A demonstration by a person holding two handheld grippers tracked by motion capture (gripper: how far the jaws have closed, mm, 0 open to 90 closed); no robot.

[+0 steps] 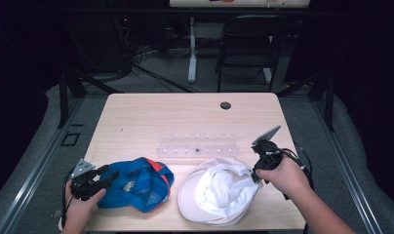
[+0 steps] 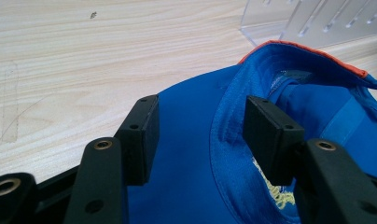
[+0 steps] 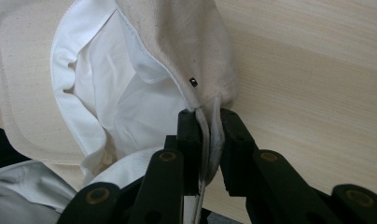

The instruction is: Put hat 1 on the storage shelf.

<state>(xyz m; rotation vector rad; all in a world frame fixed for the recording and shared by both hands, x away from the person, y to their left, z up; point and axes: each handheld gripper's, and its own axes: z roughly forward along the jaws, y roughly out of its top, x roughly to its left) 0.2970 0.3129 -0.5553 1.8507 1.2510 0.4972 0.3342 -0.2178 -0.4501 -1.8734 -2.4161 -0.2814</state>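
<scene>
Near the bench's (image 1: 136, 109) front edge, toward its left corner, the left gripper (image 1: 103, 175) lies level with its jaws pointing right and spread wide; in the left gripper view the two pads stand apart over the blue cap (image 2: 196, 186), one over the brim and one over the sweatband seam, and neither clamps the cloth, so this gripper is released. The blue cap (image 1: 136, 185) rests upside down with its hollow facing up, its long axis running roughly along the front edge: the brim points left toward the left gripper and the orange-trimmed rear rim (image 2: 303, 49) points away to the right and back. Just to its right, near but apart from it, the white cap (image 1: 219, 192) also lies open side up, its cream brim toward the front edge and its crown toward the right and back. The right gripper (image 1: 256, 174), held in the person's right hand (image 1: 283, 175), points down and leftward at the cap's right rim; in the right gripper view its jaws are clenched on a pinched fold of the white cap's edge (image 3: 210, 130). Farther back, near the bench's middle, a clear plastic rack (image 1: 197, 146) lies parallel to the front edge, and beyond it a dark round hole (image 1: 226, 105) sits near the rear edge.
</scene>
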